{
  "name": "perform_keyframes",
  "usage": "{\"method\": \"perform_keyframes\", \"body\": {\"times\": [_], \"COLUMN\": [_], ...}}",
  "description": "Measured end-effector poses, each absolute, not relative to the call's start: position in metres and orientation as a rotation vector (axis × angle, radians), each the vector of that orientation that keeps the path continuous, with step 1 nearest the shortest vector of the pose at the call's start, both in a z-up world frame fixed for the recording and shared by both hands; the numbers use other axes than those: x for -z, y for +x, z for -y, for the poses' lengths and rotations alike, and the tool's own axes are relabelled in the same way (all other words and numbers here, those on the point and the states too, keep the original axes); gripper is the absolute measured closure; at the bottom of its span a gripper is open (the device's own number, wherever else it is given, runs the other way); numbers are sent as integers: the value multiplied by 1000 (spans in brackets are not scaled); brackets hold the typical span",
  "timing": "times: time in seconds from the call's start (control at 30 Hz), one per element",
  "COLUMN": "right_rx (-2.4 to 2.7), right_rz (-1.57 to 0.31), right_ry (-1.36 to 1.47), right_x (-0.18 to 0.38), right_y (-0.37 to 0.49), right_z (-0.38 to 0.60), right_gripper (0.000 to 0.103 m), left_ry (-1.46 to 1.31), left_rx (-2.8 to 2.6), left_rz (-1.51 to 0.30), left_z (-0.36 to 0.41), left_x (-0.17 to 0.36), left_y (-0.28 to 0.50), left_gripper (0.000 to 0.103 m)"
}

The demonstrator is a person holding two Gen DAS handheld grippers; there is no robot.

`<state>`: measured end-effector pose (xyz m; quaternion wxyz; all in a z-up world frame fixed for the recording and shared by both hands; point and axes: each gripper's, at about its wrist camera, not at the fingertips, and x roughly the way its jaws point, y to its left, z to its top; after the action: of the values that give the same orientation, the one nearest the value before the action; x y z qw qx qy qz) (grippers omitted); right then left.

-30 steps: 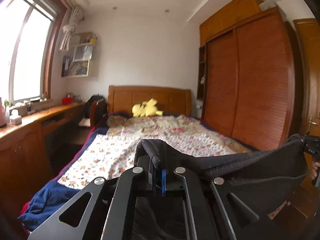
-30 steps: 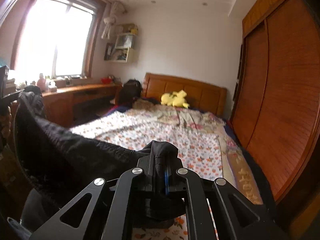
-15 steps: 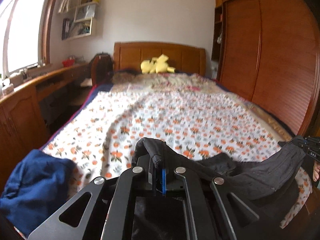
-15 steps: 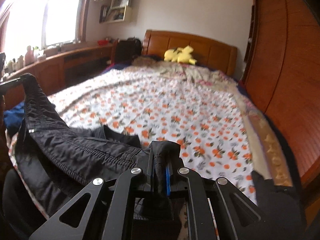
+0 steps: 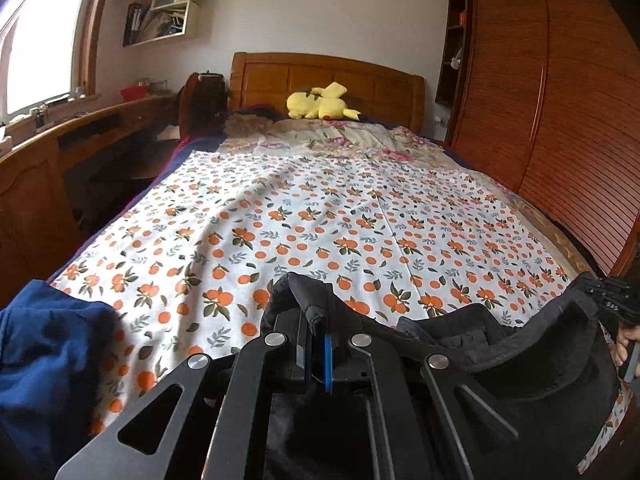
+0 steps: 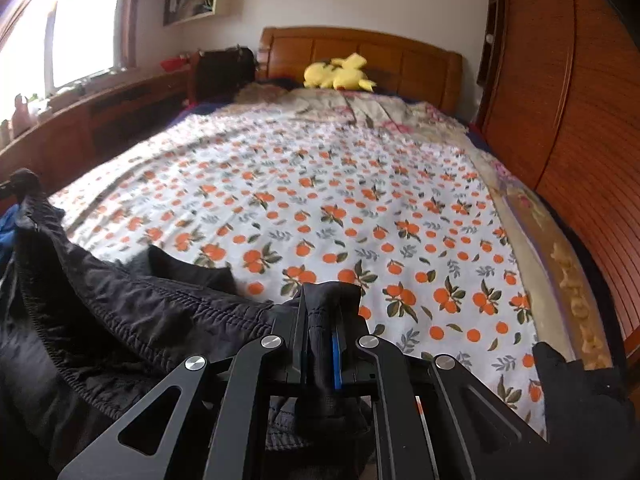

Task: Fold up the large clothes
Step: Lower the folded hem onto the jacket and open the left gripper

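While both grippers are pointing down toward the foot of the bed, the left gripper [image 5: 316,336] is pinching a fold of the black garment [image 5: 540,364] between its closed jaws, and the right gripper [image 6: 324,336] is clamping another bunched part of the same garment [image 6: 120,320]. The dark cloth is stretching between the two tools, sagging in the middle and lying along the near edge of the orange-print sheet [image 5: 320,220]. In the left view the right gripper is showing at the far right edge with fingers of the person's hand [image 5: 626,344] just beside it. In the right view the other end of the garment is rising to the far left edge. A blue cloth [image 5: 44,364] is lying at the near left corner of the bed, and a yellow plush toy [image 5: 320,104] is resting against the wooden headboard [image 5: 320,72]. A wooden wardrobe [image 5: 560,100] is standing beside the bed.
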<state>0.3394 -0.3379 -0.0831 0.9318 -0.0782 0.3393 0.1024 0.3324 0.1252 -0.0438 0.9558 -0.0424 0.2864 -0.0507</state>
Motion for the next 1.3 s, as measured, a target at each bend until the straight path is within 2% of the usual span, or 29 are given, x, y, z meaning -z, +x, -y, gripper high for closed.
{"method": "perform_keyframes", "body": {"times": [0.13,0.17,0.2,0.27,0.3,0.33,0.5,0.57,0.63,0.8,0.9,0.97,1.3], "right_rx": [-191,-193,-204,-216,-221,-235,-281,-241,-188,-204,-255,-287,-372], "right_rz": [-743,-749,-747,-742,-737,-729,-698,-656,-600,-611,-647,-672,-787], "right_ry": [-147,-123,-94,-54,-43,-33,-8,-23,-68,-167,-184,-190,-192], "right_x": [107,111,113,115,114,113,94,84,74,70,76,83,120], "right_y": [352,354,354,352,351,349,340,335,331,326,324,322,345], "right_z": [342,345,348,353,353,352,341,336,332,304,283,269,202], "right_gripper": [96,89,86,75,72,65,40,14,14,15,22,32,53], "left_ry": [-79,-71,-55,-30,-21,-14,-32,-30,-28,-28,-37,-38,-53], "left_rx": [106,104,101,84,84,85,108,125,144,205,230,241,263], "left_rz": [-607,-617,-630,-632,-624,-621,-623,-613,-601,-572,-566,-559,-547], "left_z": [-124,-124,-122,-121,-121,-121,-118,-112,-103,-81,-73,-71,-81], "left_x": [55,59,63,68,71,73,81,82,83,89,95,100,116], "left_y": [338,338,338,332,327,323,304,297,291,279,275,271,263], "left_gripper": [95,94,89,44,36,31,25,25,23,20,19,19,18]}}
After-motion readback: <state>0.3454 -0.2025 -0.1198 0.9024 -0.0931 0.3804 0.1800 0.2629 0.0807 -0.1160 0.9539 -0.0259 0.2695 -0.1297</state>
